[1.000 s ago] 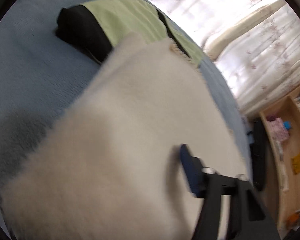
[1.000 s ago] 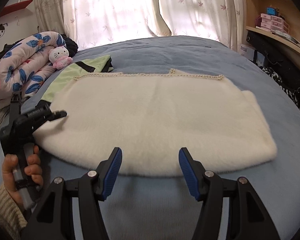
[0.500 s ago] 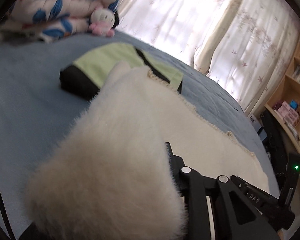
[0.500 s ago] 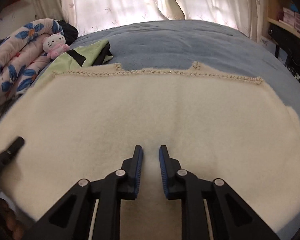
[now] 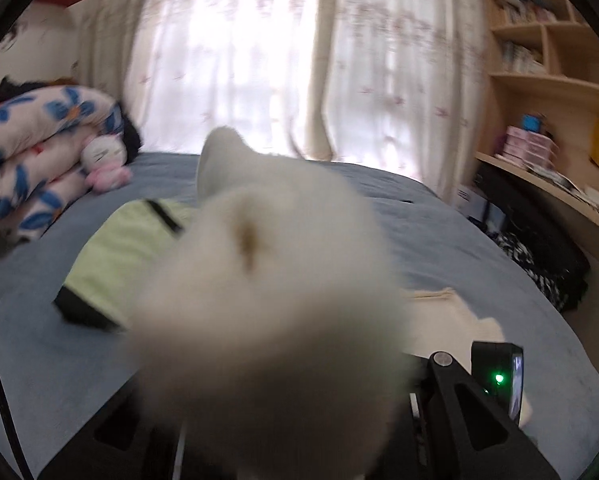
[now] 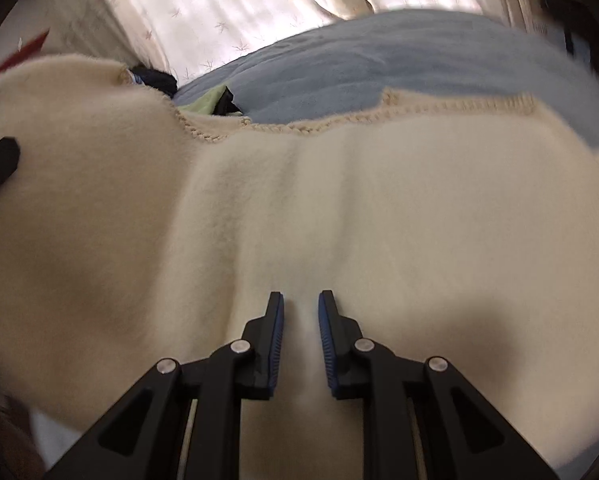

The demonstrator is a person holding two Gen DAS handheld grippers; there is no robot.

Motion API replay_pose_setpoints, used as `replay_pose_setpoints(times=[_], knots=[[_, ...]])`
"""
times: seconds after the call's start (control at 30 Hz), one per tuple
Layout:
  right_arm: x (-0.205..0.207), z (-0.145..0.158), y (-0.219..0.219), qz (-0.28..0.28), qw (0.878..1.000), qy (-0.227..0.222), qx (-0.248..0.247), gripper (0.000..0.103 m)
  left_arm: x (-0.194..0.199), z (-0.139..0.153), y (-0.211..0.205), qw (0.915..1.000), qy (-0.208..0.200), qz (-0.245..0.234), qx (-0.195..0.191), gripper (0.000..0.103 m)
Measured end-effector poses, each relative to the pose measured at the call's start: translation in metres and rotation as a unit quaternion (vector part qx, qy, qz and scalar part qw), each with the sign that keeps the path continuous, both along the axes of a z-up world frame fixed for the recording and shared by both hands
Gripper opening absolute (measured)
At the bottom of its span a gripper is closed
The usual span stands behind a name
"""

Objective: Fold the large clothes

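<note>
spread over a blue bed, cream fleece garment, one end bunched and raised off the cover at the left. pinched between the nearly closed pads of the right gripper, a small ridge of pile near the front edge. swallowed by fluff in its own view, left gripper, fingertips hidden, evidently clamped on the lifted end. likely soft, thick, light and floppy, with nothing stiff to hold a crease; best taken at corners or along the stitched hem. beyond, green and black clothing.
</note>
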State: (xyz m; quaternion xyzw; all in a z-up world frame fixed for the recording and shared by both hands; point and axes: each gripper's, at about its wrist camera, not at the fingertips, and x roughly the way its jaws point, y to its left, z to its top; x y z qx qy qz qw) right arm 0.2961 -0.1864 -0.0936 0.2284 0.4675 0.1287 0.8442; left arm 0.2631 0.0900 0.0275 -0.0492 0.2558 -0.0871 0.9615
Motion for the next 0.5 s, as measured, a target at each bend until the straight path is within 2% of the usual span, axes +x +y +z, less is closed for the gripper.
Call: replay_pose_setpoints(times=[0.03, 0.07, 0.13, 0.23, 0.33, 0.43, 0.47, 0.5], knots=[[-0.014, 0.004, -0.024, -0.021, 0.999, 0.007, 0.032, 0.017, 0.003, 0.006, -0.02, 0.9999, 0.001, -0.014, 0.004, 0.019], [-0.026, 0.008, -0.043, -0.044, 0.998, 0.006, 0.035, 0.017, 0.005, 0.009, -0.039, 0.9996, 0.002, -0.026, 0.003, 0.019], [-0.058, 0.019, -0.081, -0.106, 0.994, 0.0, -0.016, 0.018, 0.007, 0.012, -0.077, 0.9988, 0.004, -0.05, -0.001, 0.019], [-0.102, 0.023, -0.135, -0.189, 0.978, 0.007, -0.083, 0.018, 0.005, 0.001, -0.137, 0.996, 0.006, -0.089, -0.007, 0.019], [-0.125, 0.012, -0.181, -0.251, 0.963, 0.037, -0.094, 0.018, -0.001, -0.04, -0.206, 0.9885, 0.045, -0.144, 0.016, 0.019], [-0.135, 0.002, -0.212, -0.294, 0.95, 0.049, -0.092, 0.018, 0.0, -0.11, -0.253, 0.9741, 0.12, -0.169, 0.09, 0.022], [-0.136, -0.001, -0.217, -0.299, 0.948, 0.054, -0.09, 0.018, -0.007, -0.119, -0.26, 0.9744, 0.106, -0.164, 0.111, 0.023], [-0.135, -0.005, -0.221, -0.3, 0.949, 0.06, -0.083, 0.018, -0.016, -0.122, -0.264, 0.9749, 0.077, -0.164, 0.13, 0.032]])
